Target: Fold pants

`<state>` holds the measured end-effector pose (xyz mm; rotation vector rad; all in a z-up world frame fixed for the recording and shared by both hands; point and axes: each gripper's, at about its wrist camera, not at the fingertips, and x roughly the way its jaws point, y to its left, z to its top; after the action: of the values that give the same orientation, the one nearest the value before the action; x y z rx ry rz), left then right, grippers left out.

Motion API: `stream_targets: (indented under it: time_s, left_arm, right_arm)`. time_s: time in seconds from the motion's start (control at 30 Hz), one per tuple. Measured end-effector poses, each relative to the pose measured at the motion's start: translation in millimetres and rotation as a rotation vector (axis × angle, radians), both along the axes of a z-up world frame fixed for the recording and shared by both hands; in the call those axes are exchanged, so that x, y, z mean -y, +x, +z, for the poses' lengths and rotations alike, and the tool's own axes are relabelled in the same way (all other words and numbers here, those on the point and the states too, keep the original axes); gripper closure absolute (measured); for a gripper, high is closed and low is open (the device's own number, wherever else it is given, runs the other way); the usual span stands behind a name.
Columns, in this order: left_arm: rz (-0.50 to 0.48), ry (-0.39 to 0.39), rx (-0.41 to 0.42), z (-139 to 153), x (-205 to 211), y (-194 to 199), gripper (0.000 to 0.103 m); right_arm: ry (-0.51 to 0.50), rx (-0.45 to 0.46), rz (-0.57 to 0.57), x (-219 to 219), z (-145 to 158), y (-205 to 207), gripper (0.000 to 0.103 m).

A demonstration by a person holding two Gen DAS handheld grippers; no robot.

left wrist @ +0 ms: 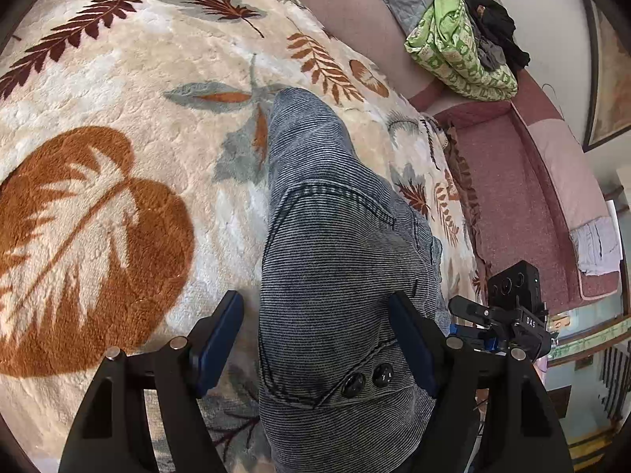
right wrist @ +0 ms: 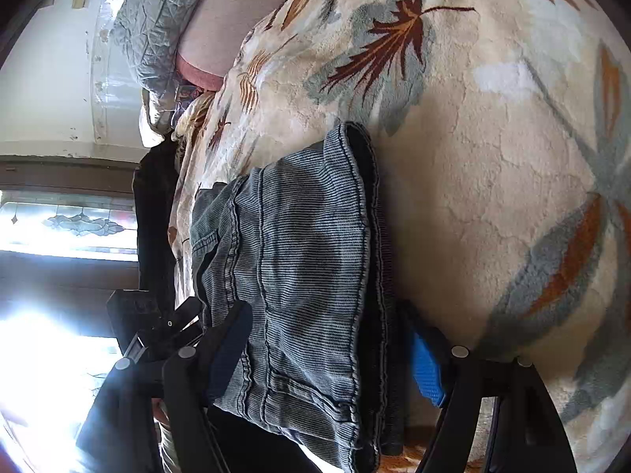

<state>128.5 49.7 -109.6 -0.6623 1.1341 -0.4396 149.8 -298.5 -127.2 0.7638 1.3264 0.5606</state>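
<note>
Grey-blue striped denim pants (left wrist: 327,213) lie lengthwise on a cream fleece blanket with leaf prints (left wrist: 118,149). The end with two dark buttons (left wrist: 366,380) lies between the fingers of my left gripper (left wrist: 315,343). Its jaws stand wide, the left pad (left wrist: 221,339) clear of the cloth. The right wrist view shows a seamed part of the pants (right wrist: 307,244) with a darker layer along its right edge. My right gripper (right wrist: 329,358) straddles it, open, and its blue pad (right wrist: 426,370) sits just beside the cloth. The right gripper (left wrist: 512,315) also shows beside the left one.
A green patterned cloth (left wrist: 457,51) and dark clothes (left wrist: 497,35) are piled on a pink couch (left wrist: 524,181) at the back right. A grey quilt (right wrist: 154,27) lies past the blanket's edge. A bright window (right wrist: 67,228) and a stair railing (left wrist: 615,378) are off the bed.
</note>
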Motion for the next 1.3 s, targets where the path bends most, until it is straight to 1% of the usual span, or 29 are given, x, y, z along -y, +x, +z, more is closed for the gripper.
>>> stream_targets:
  time_s: [0.07,0.17,0.2,0.27,0.3,0.33,0.37,0.4,0.47,0.53,0.57,0.63,0.83,0.97,1.1,1.3]
  left_arm:
    - [-0.023,-0.023,0.007,-0.4,4.5,1.0,0.027]
    - [-0.041,-0.027,0.028,-3.8,8.4,1.3,0.027]
    - [-0.04,-0.038,0.032,-5.3,7.4,1.7,0.027]
    - [-0.026,-0.049,0.032,-7.7,3.9,1.9,0.037]
    - [-0.023,-0.038,0.028,-9.6,3.4,2.7,0.05]
    - [-0.021,-0.037,0.027,-12.1,1.3,1.9,0.055]
    - [-0.018,-0.045,0.029,-13.8,-0.1,1.4,0.056]
    - [-0.015,-0.041,0.034,-13.9,-0.1,0.7,0.059]
    - [-0.022,-0.002,0.055,-11.4,3.6,-1.9,0.064]
    - [-0.031,0.023,0.08,-6.6,7.1,-5.3,0.075]
    - [-0.034,0.041,0.101,-2.4,8.7,-7.7,0.077]
    - [-0.042,0.081,0.144,6.1,13.0,-12.6,0.081]
    - [-0.056,0.168,0.255,35.4,19.6,-23.1,0.082]
    - [-0.035,0.183,0.31,58.9,12.9,-25.9,0.082]
    - [-0.026,0.217,0.348,82.2,8.7,-18.1,0.082]
    - [0.004,0.231,0.367,108.8,-2.2,5.0,0.082]
  right_arm:
    - [-0.006,0.008,0.006,-4.9,0.8,1.1,0.026]
    - [-0.022,0.021,-0.001,-7.8,3.5,-0.2,0.026]
    - [-0.035,0.024,-0.001,-8.8,4.4,-0.3,0.028]
    - [-0.094,0.031,0.005,-12.0,7.1,-2.3,0.037]
    - [-0.142,0.036,0.013,-15.1,8.8,-3.4,0.047]
    - [-0.187,0.047,0.024,-18.4,11.3,-4.9,0.052]
    - [-0.221,0.06,0.036,-22.9,14.4,-6.0,0.055]
    - [-0.25,0.072,0.049,-26.9,17.0,-7.1,0.059]
    - [-0.287,0.095,0.066,-33.7,22.3,-8.9,0.065]
    - [-0.308,0.12,0.069,-39.2,28.7,-10.6,0.075]
    - [-0.313,0.144,0.071,-41.8,33.6,-12.3,0.077]
    - [-0.327,0.184,0.078,-46.9,44.0,-15.7,0.078]
    - [-0.309,0.26,0.09,-52.1,72.4,-21.9,0.079]
    - [-0.282,0.308,0.094,-54.9,92.4,-21.7,0.079]
    - [-0.273,0.356,0.103,-64.8,116.3,-12.8,0.079]
    - [-0.276,0.403,0.121,-80.1,146.1,11.4,0.079]
